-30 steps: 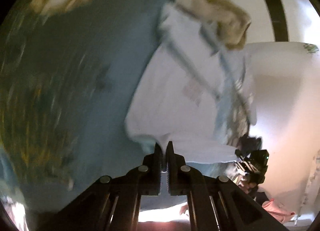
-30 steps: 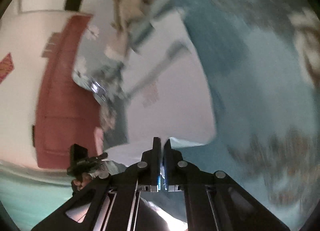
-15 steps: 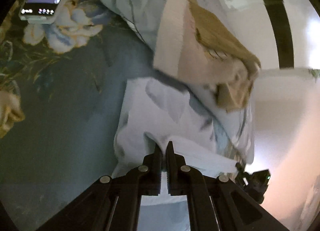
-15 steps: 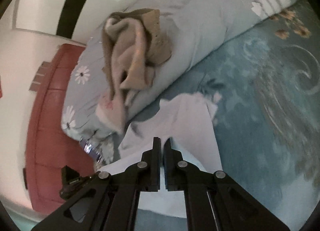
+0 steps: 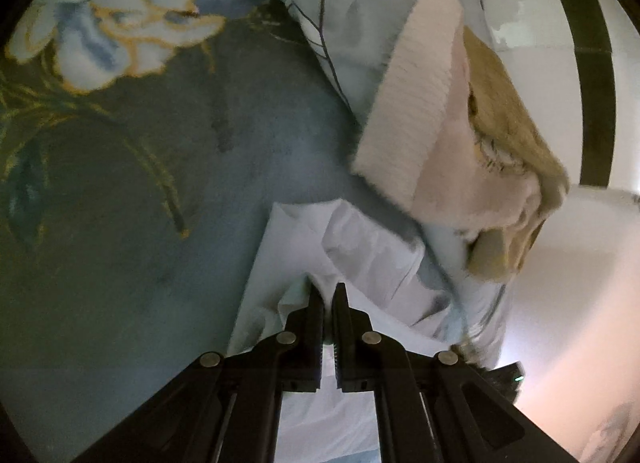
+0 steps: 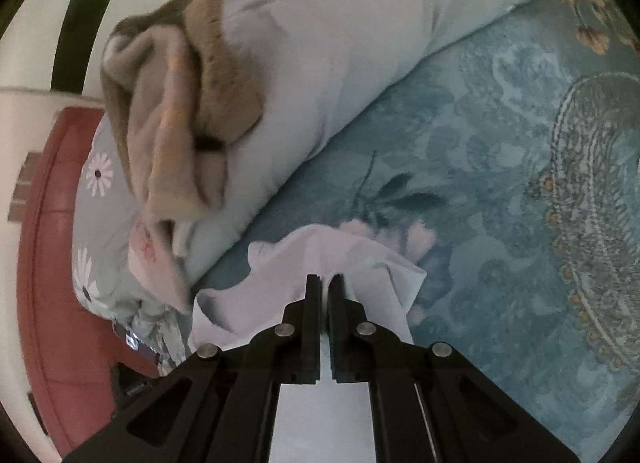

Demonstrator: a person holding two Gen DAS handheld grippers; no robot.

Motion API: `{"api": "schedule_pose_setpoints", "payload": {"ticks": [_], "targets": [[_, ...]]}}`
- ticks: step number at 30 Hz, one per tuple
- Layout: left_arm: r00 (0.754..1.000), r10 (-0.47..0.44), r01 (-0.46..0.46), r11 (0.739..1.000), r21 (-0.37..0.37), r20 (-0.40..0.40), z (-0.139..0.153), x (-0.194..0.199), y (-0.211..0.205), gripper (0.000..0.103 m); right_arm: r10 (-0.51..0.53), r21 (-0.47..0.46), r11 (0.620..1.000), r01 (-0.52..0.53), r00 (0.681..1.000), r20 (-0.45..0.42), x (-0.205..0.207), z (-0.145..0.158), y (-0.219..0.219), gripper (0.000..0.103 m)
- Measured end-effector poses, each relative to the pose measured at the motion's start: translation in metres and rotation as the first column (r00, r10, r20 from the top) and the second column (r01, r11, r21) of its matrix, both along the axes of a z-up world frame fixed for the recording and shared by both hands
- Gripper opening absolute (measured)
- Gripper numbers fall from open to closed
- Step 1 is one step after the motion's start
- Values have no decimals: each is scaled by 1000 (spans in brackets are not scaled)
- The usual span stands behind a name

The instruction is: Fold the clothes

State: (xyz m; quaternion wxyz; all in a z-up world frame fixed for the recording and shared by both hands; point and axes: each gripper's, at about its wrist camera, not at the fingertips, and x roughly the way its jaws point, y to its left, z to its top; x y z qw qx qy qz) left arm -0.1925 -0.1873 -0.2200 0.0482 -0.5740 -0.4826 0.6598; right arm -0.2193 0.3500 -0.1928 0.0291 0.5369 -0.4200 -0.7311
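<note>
Underneath everything lies the teal floral bedspread point(image 6: 500, 167), which fills the right and centre of the right wrist view and the left half of the left wrist view; it is broad and flat, a fair surface for laying a garment out. Across the upper part of both views runs a pale grey-blue quilt point(image 6: 360, 43), rolled or bunched, printed with daisies at its lower left end in the right wrist view. On top of it sits a crumpled tan and pink blanket point(image 6: 176, 103), apparently put aside there, out of the folding area. At the far left of the right wrist view a red padded panel point(image 6: 52, 263) shows, probably the headboard or bed side, with white wall and a dark vertical strip above.

The white garment point(image 6: 320, 259) lies on the bedspread just below the quilt, at lower centre in both views, rumpled and doubled over itself. The right gripper point(image 6: 323, 283) has its jaws together, clamped on a fold of the cloth. The left gripper point(image 5: 327, 291) likewise pinches a raised ridge of the garment at lower centre of its frame. Holding two points of one edge looks like the means of carrying that edge over to make a fold; the fold seems not yet laid flat.
</note>
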Motion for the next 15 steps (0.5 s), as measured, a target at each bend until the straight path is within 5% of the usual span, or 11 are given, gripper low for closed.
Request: {"api": "schedule_pose_setpoints", "payload": {"ticks": [10,13,15], "targets": [[994,37,-37,999,9,-100,25,-15,1,4,-43,-14,999,42,997,-57,-10,8,5,3],[995,77,-76,997,17,-66,21,-21,-2,6,-52,-12,999,51,997,-56,-15,9,5,4],[993,109,-106,992,75,-34,14,-20,-6,17,-42,-17,999,42,999,-26,-18,2,2,5]]}}
